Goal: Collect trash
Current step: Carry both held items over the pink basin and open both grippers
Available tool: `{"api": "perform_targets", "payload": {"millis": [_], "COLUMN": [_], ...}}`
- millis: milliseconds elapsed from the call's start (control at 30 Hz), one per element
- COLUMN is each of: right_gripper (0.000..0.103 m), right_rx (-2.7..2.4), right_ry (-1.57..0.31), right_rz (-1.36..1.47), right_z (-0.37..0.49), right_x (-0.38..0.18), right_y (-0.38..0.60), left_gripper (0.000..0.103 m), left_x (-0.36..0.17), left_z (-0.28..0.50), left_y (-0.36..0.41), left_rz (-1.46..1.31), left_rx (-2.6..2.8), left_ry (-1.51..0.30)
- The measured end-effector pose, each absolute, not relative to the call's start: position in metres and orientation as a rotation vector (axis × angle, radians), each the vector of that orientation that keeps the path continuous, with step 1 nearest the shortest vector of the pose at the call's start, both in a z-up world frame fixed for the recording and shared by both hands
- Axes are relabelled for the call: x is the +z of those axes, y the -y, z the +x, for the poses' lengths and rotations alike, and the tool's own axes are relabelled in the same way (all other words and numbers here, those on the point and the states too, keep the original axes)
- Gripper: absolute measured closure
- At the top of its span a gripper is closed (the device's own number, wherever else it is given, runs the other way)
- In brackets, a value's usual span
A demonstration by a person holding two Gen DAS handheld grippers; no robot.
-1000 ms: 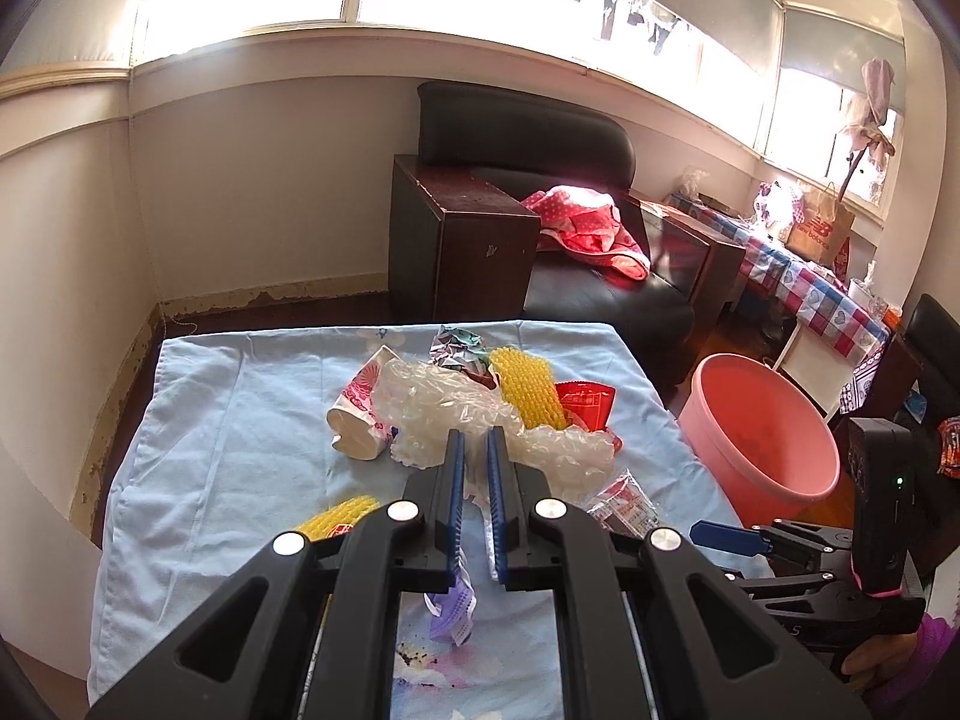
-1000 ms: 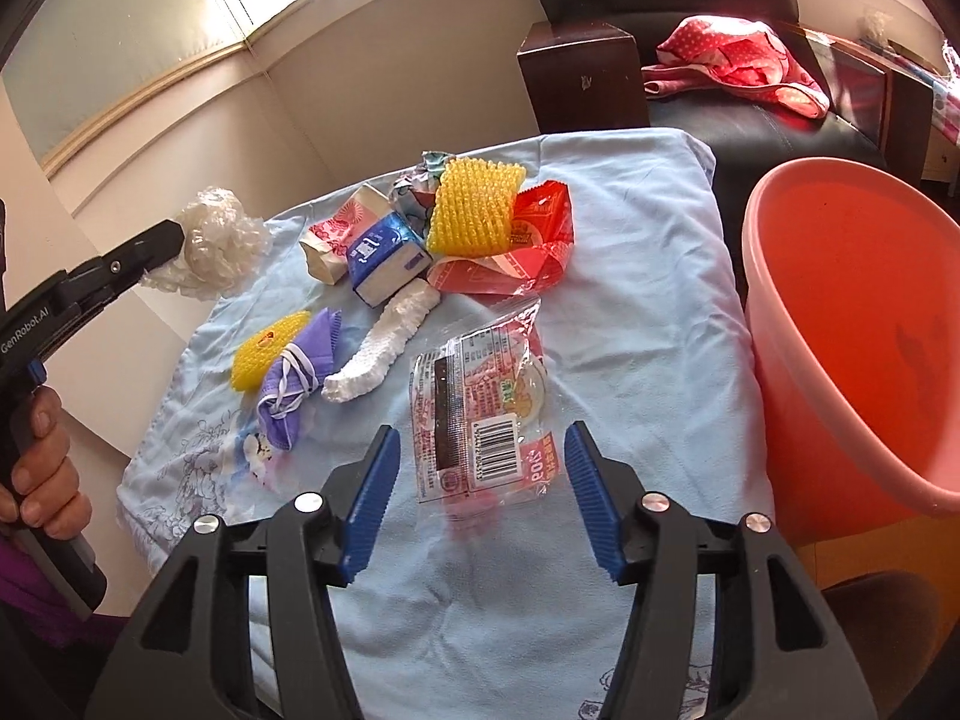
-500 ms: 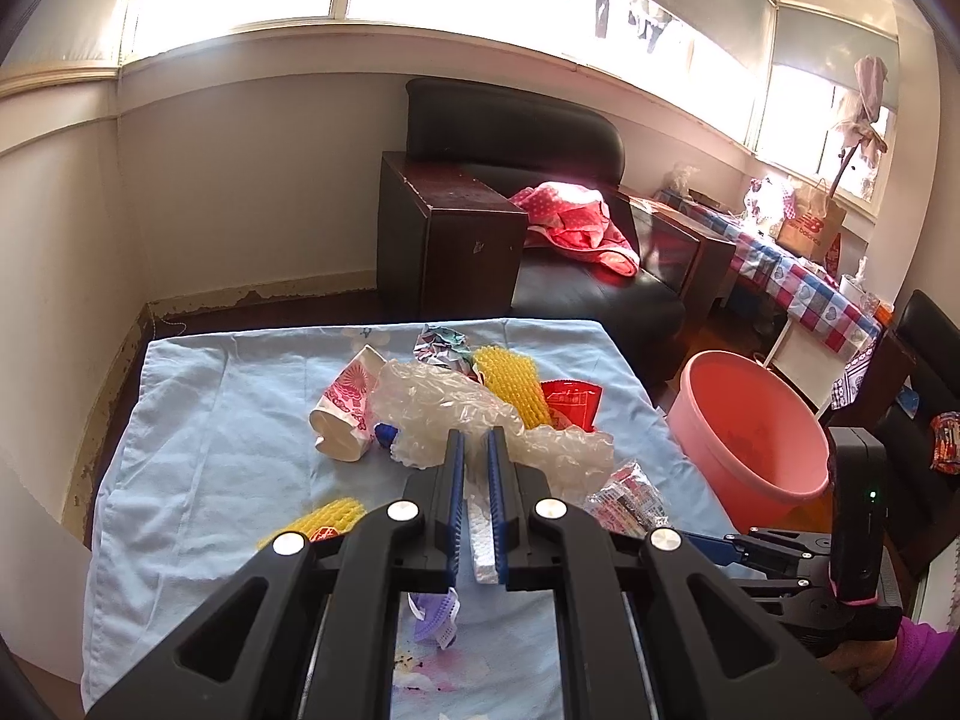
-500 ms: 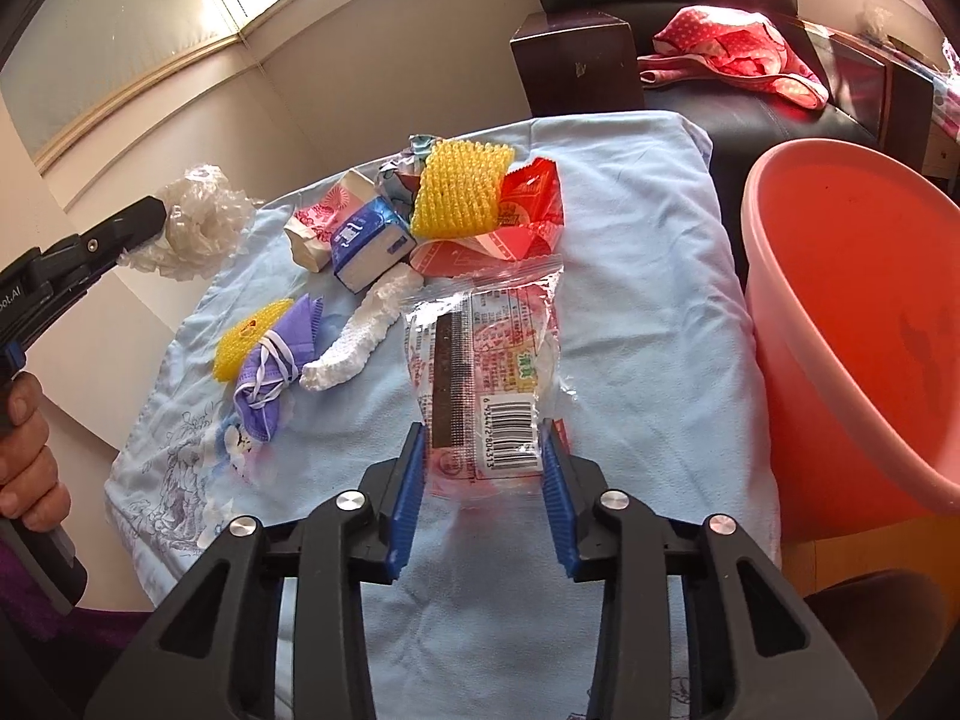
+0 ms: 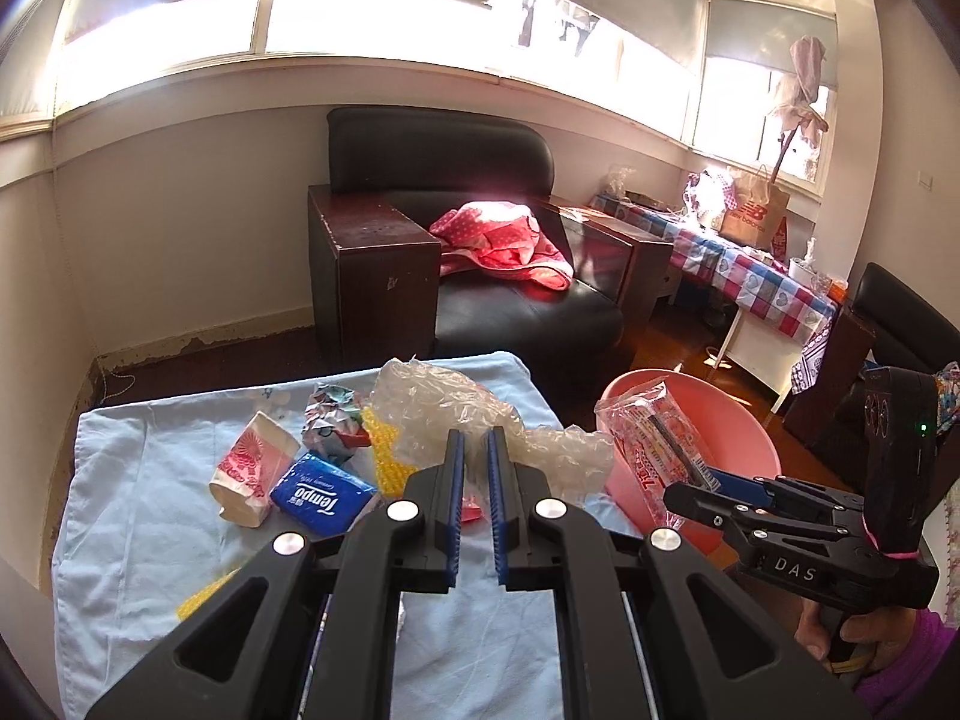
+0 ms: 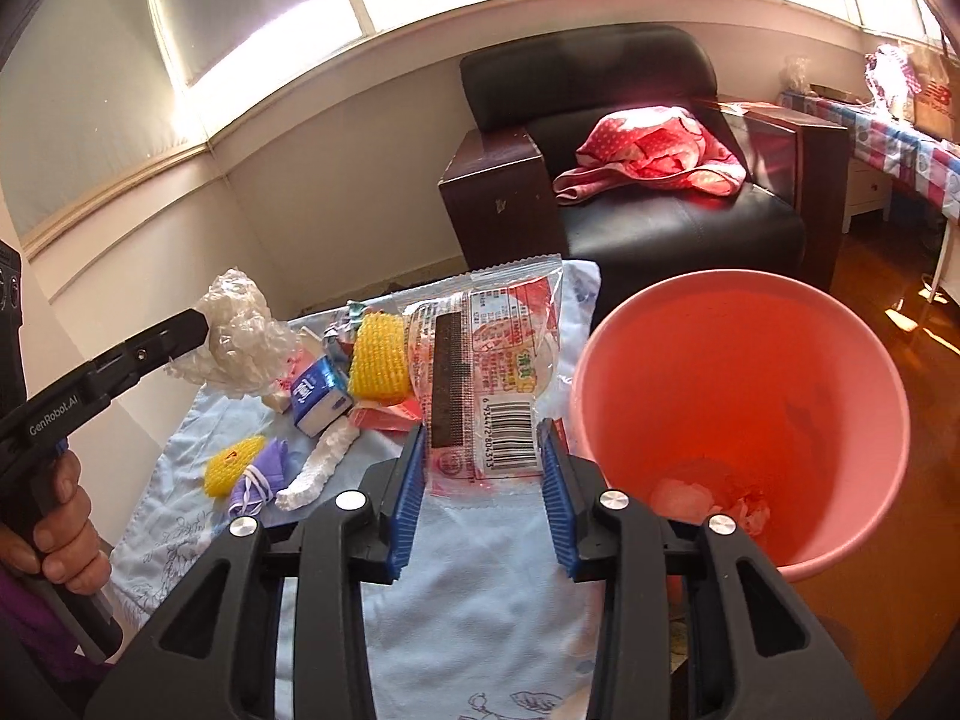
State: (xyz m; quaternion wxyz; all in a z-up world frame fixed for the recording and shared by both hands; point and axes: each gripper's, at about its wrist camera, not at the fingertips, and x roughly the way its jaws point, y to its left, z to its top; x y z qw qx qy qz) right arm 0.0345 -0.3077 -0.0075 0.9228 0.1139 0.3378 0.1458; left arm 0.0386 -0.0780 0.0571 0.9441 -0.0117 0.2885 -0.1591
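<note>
The right hand-held gripper (image 6: 483,501) grasps a clear snack wrapper (image 6: 489,369) by its sides, lifted off the bench (image 6: 480,588) just beside the pink bucket (image 6: 744,414). The left hand-held gripper (image 5: 472,483) is clenched on a crumpled clear plastic bag (image 5: 444,414), raised above the pile. Both pieces seem ready to drop in the bucket, which already holds a few scraps. Much is left on the bench: a tissue pack (image 6: 318,393), a paper cup (image 5: 252,468), yellow foam nets (image 6: 378,354), a purple mask (image 6: 264,474), a white foam strip (image 6: 318,468) and red wrappers (image 6: 384,417). The task looks early to midway.
</note>
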Motion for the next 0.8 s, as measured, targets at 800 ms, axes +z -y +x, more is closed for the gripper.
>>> {"api": "perform_targets", "payload": {"millis": [800], "right_gripper": [0.066], "right_rx": [0.061], "right_ry": [-0.712], "right_rz": [0.325], "right_z": [0.042], "right_x": [-0.043], "right_y": [0.419], "left_gripper": [0.096], "left_x": [0.002], "left_z": [0.091], "left_y": [0.251], "left_rz": [0.121], "left_rx": [-0.574], "left_ry": [-0.749]}}
